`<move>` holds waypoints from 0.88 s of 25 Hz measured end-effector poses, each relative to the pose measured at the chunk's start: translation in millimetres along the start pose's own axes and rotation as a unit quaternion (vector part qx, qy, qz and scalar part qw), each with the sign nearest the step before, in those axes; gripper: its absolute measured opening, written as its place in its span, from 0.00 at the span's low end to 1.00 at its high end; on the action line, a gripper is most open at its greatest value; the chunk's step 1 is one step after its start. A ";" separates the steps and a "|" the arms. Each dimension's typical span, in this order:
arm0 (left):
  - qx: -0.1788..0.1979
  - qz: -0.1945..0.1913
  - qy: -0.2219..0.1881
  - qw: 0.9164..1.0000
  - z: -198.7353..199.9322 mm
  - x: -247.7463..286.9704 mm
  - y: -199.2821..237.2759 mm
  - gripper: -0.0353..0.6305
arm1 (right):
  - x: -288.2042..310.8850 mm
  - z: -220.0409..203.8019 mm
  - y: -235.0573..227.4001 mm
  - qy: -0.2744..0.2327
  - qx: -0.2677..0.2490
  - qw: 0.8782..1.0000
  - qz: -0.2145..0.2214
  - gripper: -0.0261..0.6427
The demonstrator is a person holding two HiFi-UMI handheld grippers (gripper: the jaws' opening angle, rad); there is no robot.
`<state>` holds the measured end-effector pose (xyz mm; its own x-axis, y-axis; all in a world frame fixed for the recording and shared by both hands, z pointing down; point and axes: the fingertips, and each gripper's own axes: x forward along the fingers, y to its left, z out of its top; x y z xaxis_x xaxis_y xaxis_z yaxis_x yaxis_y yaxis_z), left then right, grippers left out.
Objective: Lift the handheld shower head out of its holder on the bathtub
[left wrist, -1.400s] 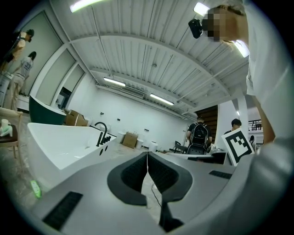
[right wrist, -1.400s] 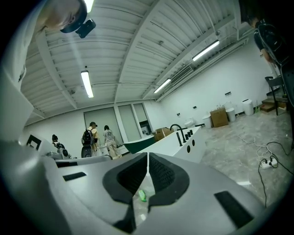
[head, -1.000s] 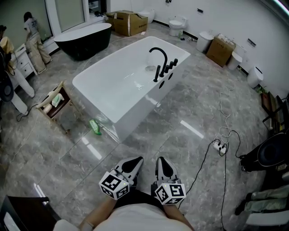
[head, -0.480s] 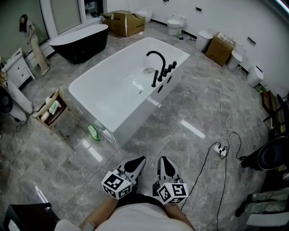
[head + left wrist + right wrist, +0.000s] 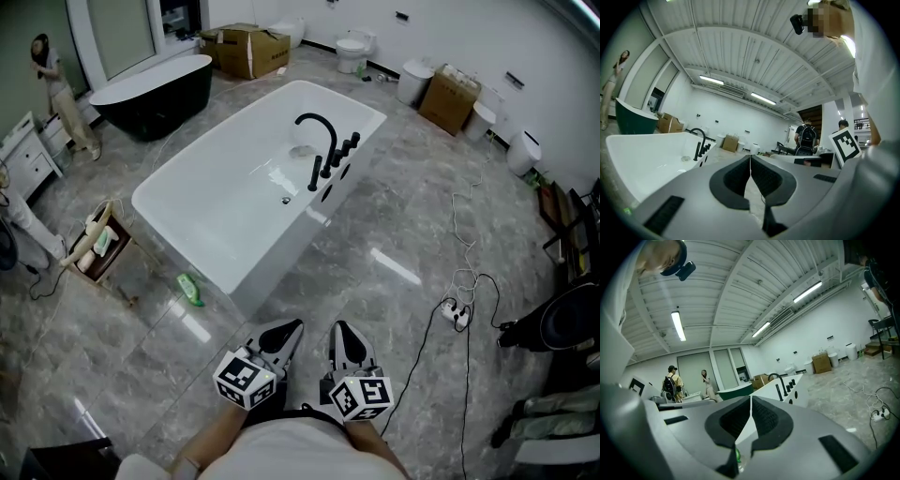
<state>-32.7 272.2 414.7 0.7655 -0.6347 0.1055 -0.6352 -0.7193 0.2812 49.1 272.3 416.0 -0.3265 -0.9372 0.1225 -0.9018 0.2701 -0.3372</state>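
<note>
**Both grippers shut and empty, well short of the tub**

A showroom with a grey marble floor (image 5: 403,206) filled the head view. A white bathtub (image 5: 281,248) stood at the middle, with a black bathtub (image 5: 150,89) and a cardboard box (image 5: 246,47) beyond it. On the white tub's far right rim, beside the arched black faucet (image 5: 317,141), stood a row of black fittings (image 5: 341,153). The handheld shower head was among them, too small to tell from the knobs. A green bottle (image 5: 190,289) lay on the floor at the tub's near left corner. The left gripper (image 5: 289,330) and right gripper (image 5: 341,333) hung side by side at the near edge, well apart from the tub.

In the left gripper view, its fingers (image 5: 736,180) met at the tips with nothing between them, and the tub lay far left.

In the right gripper view, the fingers (image 5: 764,418) were likewise pressed together and empty, with the faucet ahead.
</note>
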 end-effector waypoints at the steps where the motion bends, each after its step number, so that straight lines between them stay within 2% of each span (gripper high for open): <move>1: 0.001 -0.001 -0.001 1.000 2.7 4.4 5.2 0.07 | 5.9 2.3 -0.3 -0.003 0.001 1.000 0.001 0.07; 15: 0.005 -0.033 0.000 0.999 27.8 61.1 87.5 0.07 | 100.1 9.1 -18.2 -0.002 -0.004 1.000 -0.026 0.07; 22: 0.003 -0.052 -0.001 0.999 29.9 75.4 101.2 0.07 | 118.0 10.1 -19.0 -0.001 -0.008 0.999 -0.038 0.07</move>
<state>-42.3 143.2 422.6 0.8272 -0.5570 0.0742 -0.5528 -0.7828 0.2858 30.6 154.4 427.4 -0.2560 -0.9557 0.1451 -0.9287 0.2015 -0.3113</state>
